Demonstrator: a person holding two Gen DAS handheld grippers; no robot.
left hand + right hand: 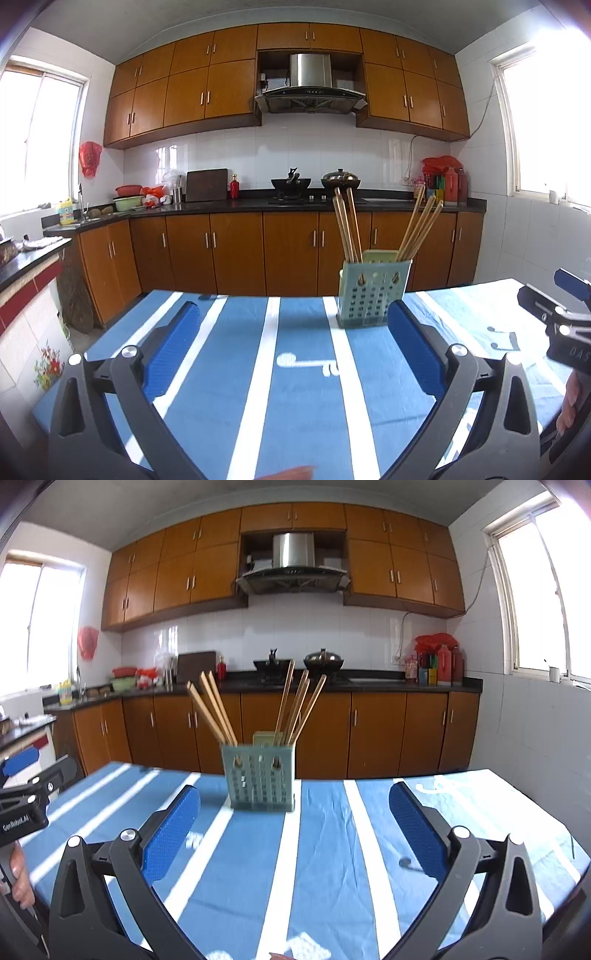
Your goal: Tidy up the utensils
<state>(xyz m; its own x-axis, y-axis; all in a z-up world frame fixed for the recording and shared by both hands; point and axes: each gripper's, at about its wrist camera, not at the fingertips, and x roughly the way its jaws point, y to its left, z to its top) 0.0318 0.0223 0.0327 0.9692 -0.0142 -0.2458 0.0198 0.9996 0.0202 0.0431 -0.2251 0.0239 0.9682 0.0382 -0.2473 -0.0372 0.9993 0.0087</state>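
Observation:
A pale green perforated utensil holder (pixel 373 293) stands upright on the blue and white striped tablecloth (pixel 303 398). Several wooden chopsticks (pixel 347 225) lean out of its left and right compartments. The holder also shows in the right wrist view (pixel 260 775) with its chopsticks (pixel 216 712). My left gripper (pixel 291 332) is open and empty, short of the holder, which sits toward its right finger. My right gripper (pixel 295 814) is open and empty, with the holder ahead between its fingers. Each gripper shows at the edge of the other's view: the right gripper (pixel 565 314) and the left gripper (pixel 26 805).
The table's far edge (pixel 258 293) lies just behind the holder. Beyond it are wooden kitchen cabinets (pixel 288 251), a dark counter with a stove and woks (pixel 314 181), a sink at the left (pixel 85 218), and windows at both sides.

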